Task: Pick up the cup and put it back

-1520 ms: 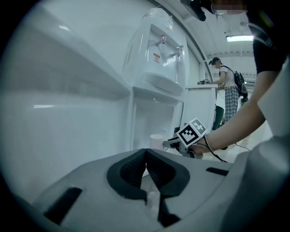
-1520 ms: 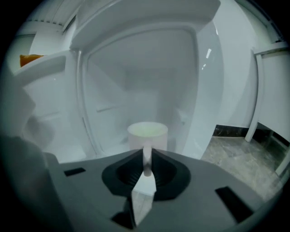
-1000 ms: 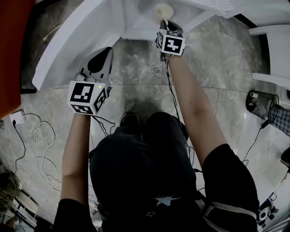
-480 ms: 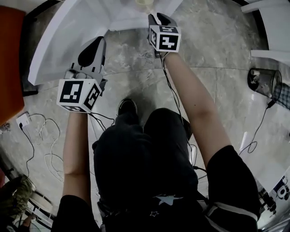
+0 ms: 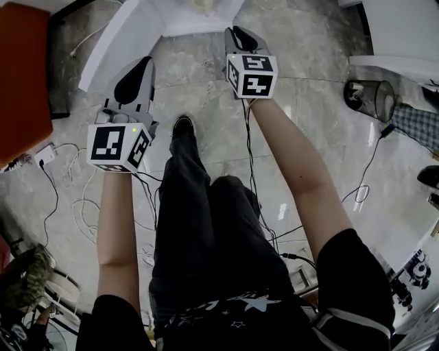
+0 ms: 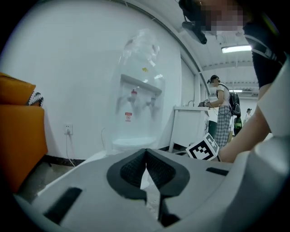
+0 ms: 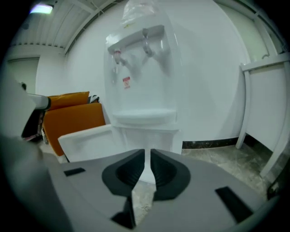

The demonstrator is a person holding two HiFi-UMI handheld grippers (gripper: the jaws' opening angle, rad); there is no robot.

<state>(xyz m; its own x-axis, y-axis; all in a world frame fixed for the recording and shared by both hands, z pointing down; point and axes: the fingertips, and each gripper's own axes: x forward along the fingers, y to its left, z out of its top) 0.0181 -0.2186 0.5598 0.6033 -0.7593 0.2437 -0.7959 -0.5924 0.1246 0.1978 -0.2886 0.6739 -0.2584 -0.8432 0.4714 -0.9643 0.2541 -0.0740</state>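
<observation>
Both grippers empty: left gripper (image 5: pixel 145 63) jaws pressed together; right gripper (image 5: pixel 236 31) jaws just closing to narrow slit, nothing between. Cup (image 5: pixel 202 5) apparently back on stand (image 5: pixel 130 31). Task looks done.

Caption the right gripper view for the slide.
Empty right tool, jaws just closing to a narrow slit, faces a white water dispenser; orange sofa at left.

The water dispenser (image 7: pixel 140 90) far ahead is white, with a small red label (image 7: pixel 126 81) on it. The sofa (image 7: pixel 74 118) on the left is orange. The floor (image 5: pixel 309 68) is grey with cloudy marble swirls, and the person's trousers (image 5: pixel 206 233) are black.
</observation>
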